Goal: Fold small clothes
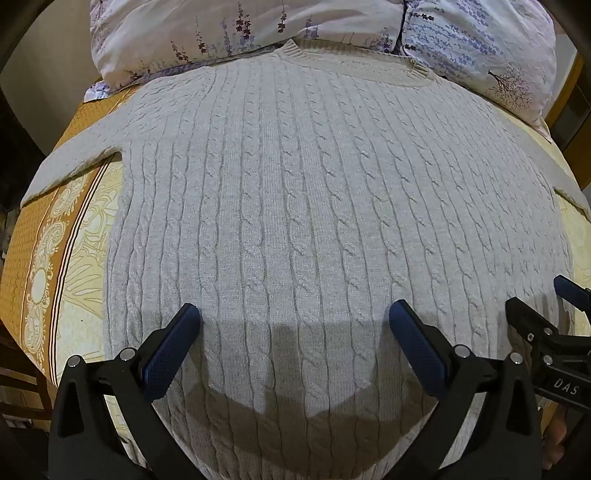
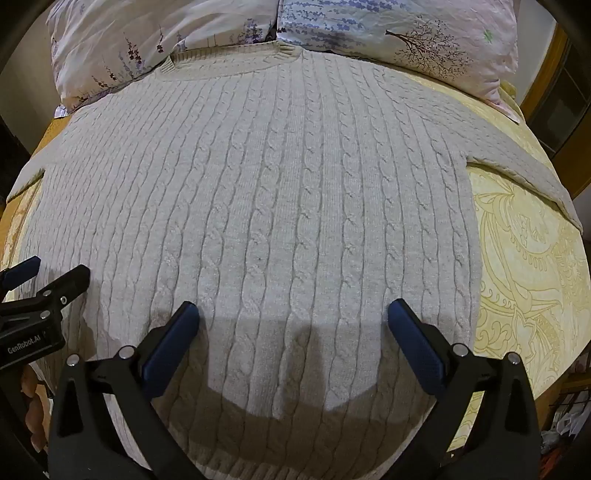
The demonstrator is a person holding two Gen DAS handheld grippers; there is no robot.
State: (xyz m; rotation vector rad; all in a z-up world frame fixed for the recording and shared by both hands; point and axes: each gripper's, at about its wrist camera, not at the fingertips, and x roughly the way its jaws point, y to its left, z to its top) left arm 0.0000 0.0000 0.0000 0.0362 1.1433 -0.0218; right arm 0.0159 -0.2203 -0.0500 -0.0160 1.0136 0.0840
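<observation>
- Now, bed (image 1: 44, 236): yellow/orange patterned cover; carries everything, bare strip along its left and right edges.
- Left sleeve (image 1: 70, 166): runs out toward the bed's left edge, flat, not yet folded in.
- Left gripper (image 1: 294, 325): fingers spread wide, nothing between them; hovers over the sweater's lower body, near the bed's near edge. Prob. poised to pick a hem or side.
- Sweater (image 1: 295, 184): pale cable-knit, laid flat & face-up at bed centre, collar (image 1: 351, 59) at the far edge – spread out so the folds land square.
- Pillows (image 2: 406, 33): two, floral, at the far edge, touching the collar.
- Right gripper (image 2: 293, 325): fingers spread too, empty; just beside the left one, over the lower body.
- Right sleeve (image 2: 517, 177): runs toward the bed's right edge, flat.
- Task est.: no fold visible yet.
</observation>
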